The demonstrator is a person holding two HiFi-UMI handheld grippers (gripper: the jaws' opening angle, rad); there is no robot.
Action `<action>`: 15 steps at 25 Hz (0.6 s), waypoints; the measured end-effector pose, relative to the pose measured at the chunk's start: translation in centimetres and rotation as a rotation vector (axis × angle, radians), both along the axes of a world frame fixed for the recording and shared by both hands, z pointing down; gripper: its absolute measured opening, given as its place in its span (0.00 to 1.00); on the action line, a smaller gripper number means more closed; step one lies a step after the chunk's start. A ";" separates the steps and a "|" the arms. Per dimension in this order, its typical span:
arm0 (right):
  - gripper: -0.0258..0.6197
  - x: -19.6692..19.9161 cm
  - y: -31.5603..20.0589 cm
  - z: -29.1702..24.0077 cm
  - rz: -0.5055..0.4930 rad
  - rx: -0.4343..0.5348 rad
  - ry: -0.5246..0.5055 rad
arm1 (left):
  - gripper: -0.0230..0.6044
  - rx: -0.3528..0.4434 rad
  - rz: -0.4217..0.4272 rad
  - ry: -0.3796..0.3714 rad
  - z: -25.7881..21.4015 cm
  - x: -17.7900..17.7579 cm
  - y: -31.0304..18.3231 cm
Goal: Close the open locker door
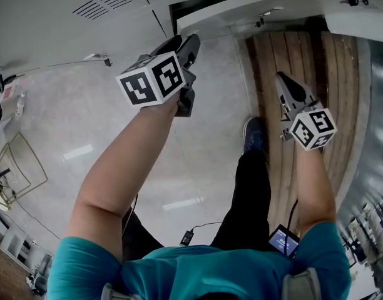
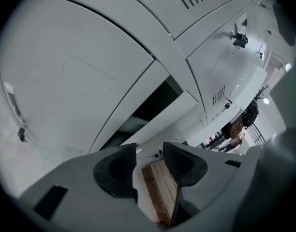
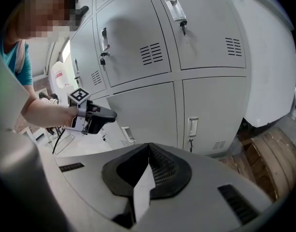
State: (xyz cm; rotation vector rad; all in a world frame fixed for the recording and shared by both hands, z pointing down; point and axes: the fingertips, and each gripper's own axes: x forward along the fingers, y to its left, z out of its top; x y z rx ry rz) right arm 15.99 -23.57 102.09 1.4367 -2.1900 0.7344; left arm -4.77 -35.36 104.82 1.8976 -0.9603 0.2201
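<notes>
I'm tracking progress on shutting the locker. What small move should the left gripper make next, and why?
Probably ease the left gripper forward onto the ajar grey metal locker door and push it shut. A dark gap shows beside the door, and the open fingers hold nothing and point toward it, apparently short of contact.

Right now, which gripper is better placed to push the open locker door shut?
Probably left: the left gripper, open, points at the open locker door; the right gripper hangs aside over the wooden pallet.
</notes>
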 end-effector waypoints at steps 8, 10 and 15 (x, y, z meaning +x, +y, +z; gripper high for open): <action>0.04 0.3 -0.3 1.1 0.013 -0.027 -0.005 | 0.30 -0.037 -0.104 0.066 0.2 -1.1 -3.0; 0.04 0.4 -0.3 1.4 0.022 -0.043 0.000 | 0.28 -0.070 -0.135 0.089 0.4 -1.2 -3.4; 0.04 0.7 -0.4 1.7 0.040 -0.065 0.005 | 0.26 -0.131 -0.218 0.187 0.6 -1.2 -4.9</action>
